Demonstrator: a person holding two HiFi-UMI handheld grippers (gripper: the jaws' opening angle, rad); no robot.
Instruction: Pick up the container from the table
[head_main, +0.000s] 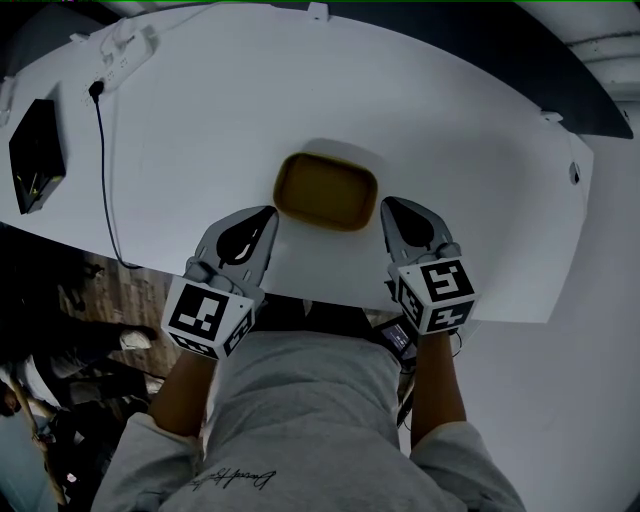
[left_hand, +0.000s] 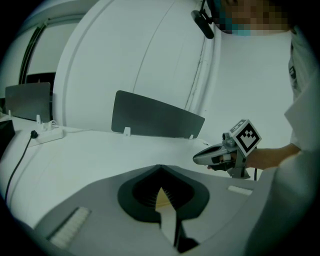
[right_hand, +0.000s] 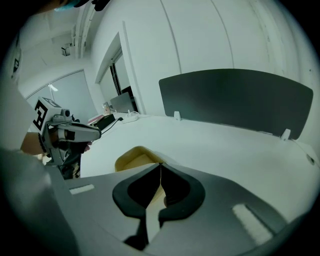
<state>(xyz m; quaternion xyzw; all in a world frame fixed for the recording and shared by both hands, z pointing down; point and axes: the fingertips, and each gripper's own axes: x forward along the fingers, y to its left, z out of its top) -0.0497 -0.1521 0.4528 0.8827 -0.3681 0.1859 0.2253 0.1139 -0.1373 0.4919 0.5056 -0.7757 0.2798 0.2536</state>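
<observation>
Left gripper (head_main: 269, 213), right gripper (head_main: 387, 204), flanking shallow mustard rounded-rectangular container (head_main: 326, 190)

Worktop (head_main: 450, 150): white, with a curved outline and a plain surface. One shallow yellow container (head_main: 326, 190) with rounded corners rests flat, open side up, near the front edge at about mid-width. A black flat device (head_main: 36, 155) lies at the far left. A white power strip (left_hand: 47, 134) sits near the far left corner. A black cable (head_main: 103, 170) runs from there across the surface and over the front edge. A dark divider panel (left_hand: 155, 117) stands upright in white clips along the far edge.
</observation>
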